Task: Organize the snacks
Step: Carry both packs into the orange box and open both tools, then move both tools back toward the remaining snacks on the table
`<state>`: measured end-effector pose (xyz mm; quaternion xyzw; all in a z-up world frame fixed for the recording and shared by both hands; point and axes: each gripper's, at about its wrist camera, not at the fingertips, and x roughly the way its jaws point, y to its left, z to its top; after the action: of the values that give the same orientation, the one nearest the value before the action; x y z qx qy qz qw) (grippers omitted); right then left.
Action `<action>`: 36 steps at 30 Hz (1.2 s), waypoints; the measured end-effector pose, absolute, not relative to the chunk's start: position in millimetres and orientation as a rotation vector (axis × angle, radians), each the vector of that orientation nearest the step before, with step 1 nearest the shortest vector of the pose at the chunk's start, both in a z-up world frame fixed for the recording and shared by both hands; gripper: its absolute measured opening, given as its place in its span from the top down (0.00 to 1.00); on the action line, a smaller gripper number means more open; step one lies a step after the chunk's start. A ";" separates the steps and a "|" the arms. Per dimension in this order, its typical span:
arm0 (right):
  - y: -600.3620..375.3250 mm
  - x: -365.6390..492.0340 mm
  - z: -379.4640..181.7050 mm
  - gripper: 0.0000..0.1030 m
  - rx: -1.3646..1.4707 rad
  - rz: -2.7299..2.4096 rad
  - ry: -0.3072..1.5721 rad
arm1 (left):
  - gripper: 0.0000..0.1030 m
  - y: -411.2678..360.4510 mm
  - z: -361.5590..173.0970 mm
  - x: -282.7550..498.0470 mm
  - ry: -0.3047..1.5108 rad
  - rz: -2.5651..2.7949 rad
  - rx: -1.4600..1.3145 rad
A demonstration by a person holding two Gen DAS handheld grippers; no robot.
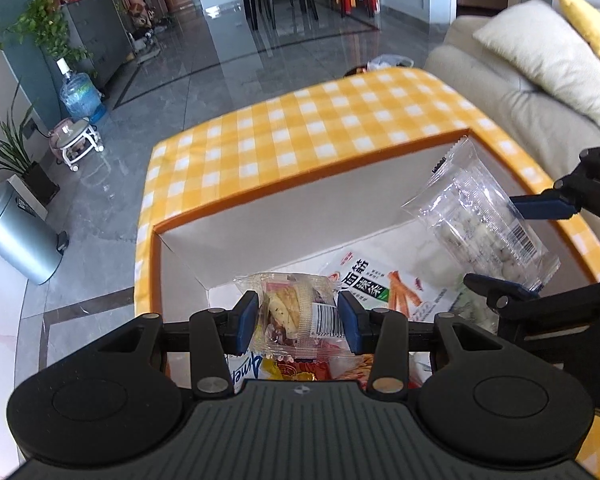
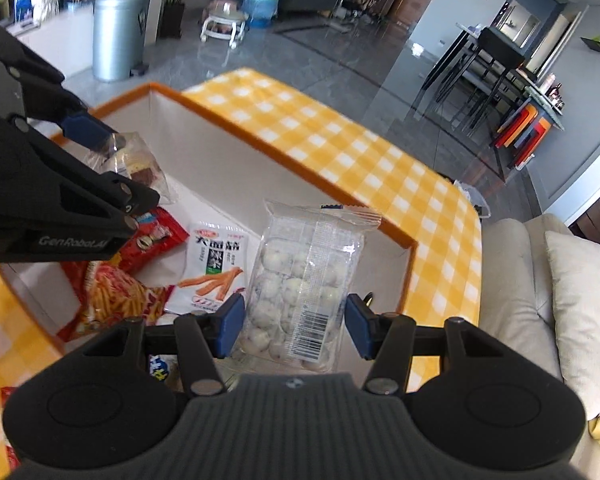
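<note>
— Where are the grippers?
— Both tilt steeply down over the orange-rimmed box (image 1: 300, 188) on the checked worktop (image 1: 300, 128). The left gripper (image 1: 298, 316) has its jaws pinching a clear pastry packet (image 1: 292, 308).
— And the right?
— The right gripper (image 2: 294, 326) pinches a clear bag of white balls (image 2: 300, 280), above the snack packs (image 2: 216, 268) inside.

Left wrist view: mounted just behind the left gripper (image 1: 298, 322), looking steeply down and forward along its fingers, close above the orange-rimmed box (image 1: 300, 184), far rim toward a sofa (image 1: 500, 92) at upper right. Right wrist view: same mounting behind the right gripper (image 2: 296, 330), equally steep and close, angled toward the box's far corner (image 2: 152, 88). Shared by both: box interior, checked tablecloth (image 1: 300, 128), grey floor, and each other's gripper at the frame edge.
</note>
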<state>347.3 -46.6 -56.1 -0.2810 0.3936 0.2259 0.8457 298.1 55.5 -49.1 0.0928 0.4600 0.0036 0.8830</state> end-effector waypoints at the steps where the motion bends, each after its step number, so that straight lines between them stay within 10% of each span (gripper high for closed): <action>1: -44.9 351.4 -60.4 0.49 -0.605 0.471 0.844 | 0.53 55.9 -52.4 300.1 0.967 0.008 0.195; 23: -24.1 362.5 -83.1 0.53 -0.737 0.461 0.878 | 0.41 58.1 -76.6 309.6 1.046 0.007 0.257; 36: -30.6 349.6 -54.3 0.38 -0.689 0.436 0.836 | 0.26 57.4 -45.8 290.0 0.978 0.010 0.279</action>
<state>349.6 -30.6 -54.3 -0.3253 0.3947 0.2056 0.8343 290.0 57.4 -45.8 0.1336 0.4683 0.0048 0.8734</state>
